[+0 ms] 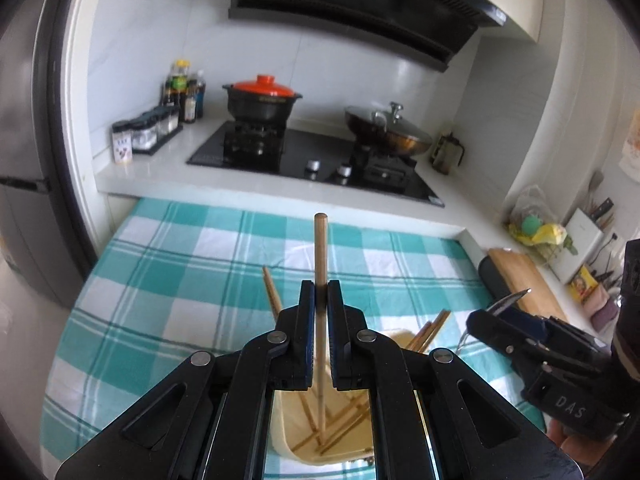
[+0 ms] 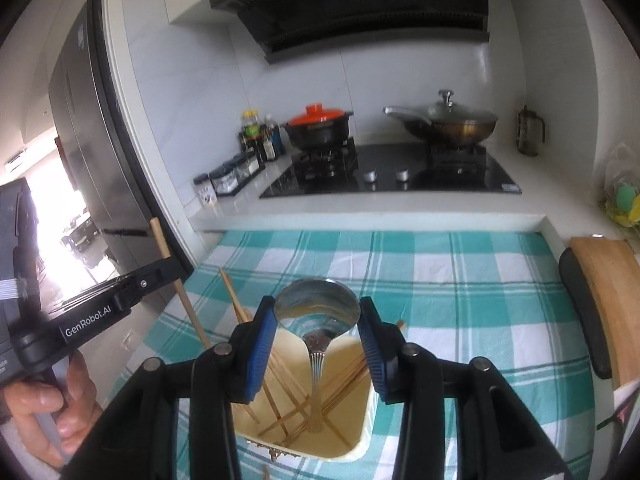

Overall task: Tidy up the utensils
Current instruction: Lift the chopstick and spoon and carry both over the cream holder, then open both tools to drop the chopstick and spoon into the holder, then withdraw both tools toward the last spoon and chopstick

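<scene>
My left gripper (image 1: pixel 320 300) is shut on a wooden chopstick (image 1: pixel 321 248), held upright with its lower end inside the cream utensil holder (image 1: pixel 288 432). It also shows in the right wrist view (image 2: pixel 168 268). My right gripper (image 2: pixel 318 320) is shut on the bowl of a metal spoon (image 2: pixel 316 304), whose handle hangs down into the cream utensil holder (image 2: pixel 360 444). Several chopsticks (image 2: pixel 280 412) stand slanted inside the holder. The right gripper (image 1: pixel 500 312) appears in the left wrist view with the spoon edge (image 1: pixel 512 298).
The holder stands on a teal checked cloth (image 2: pixel 460 280). Behind are a gas hob (image 2: pixel 392 172), an orange-lidded pot (image 2: pixel 318 126), a lidded wok (image 2: pixel 452 122) and condiment bottles (image 2: pixel 256 136). A cutting board (image 2: pixel 608 292) lies at the right, a fridge (image 2: pixel 92 168) at the left.
</scene>
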### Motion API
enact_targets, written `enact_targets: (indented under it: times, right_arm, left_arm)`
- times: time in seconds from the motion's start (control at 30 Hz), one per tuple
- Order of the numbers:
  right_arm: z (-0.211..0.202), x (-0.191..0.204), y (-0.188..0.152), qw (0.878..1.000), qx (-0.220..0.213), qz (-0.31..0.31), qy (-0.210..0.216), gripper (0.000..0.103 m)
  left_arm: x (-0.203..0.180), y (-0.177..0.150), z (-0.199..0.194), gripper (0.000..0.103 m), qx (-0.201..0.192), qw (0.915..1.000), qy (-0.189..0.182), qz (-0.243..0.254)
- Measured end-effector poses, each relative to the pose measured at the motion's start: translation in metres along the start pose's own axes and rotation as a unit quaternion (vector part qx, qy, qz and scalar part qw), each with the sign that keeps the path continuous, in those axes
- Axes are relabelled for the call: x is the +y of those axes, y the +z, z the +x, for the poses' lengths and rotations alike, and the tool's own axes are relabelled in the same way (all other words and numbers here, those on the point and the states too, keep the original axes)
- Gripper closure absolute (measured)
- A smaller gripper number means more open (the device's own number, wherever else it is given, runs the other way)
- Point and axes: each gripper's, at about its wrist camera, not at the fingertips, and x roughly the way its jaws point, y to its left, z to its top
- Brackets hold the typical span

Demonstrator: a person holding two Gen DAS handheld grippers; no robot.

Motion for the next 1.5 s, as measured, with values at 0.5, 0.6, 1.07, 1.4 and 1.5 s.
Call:
enact_targets:
  times: [0.5,0.6,1.07,1.4,1.5]
  right_arm:
    - [-0.067,0.015,-0.067,0.998,0.004,-0.062,0.015,0.048]
    - [-0.089,0.002,-0.127,0.997,0.024,-0.07,-0.022,0.048]
    - [-0.138,0.008,-0.316,0.997,0.042,0.028,-0.054,0.048]
    - [-0.16,0.002,-0.317,0.997,0.01,0.008,-0.077,0.048]
    - [-0.155,0.002,-0.321,0.997,0.017,0.006,-0.078,0.048]
  left_arm:
    - [0.044,-0.072,-0.063,0.027,0.05,0.9942,0.056,0.077]
    - [0.066,-0.128,-0.08,0.027,0.093,0.9893,0.072,0.086]
    - [-0.008,-0.27,-0.048,0.027,0.171,0.9838,0.022,0.048]
    - [-0.037,-0.285,-0.014,0.022,0.163,0.9788,0.106,0.066]
    - [-0.038,-0.286,-0.013,0.015,0.156,0.978,0.121,0.068]
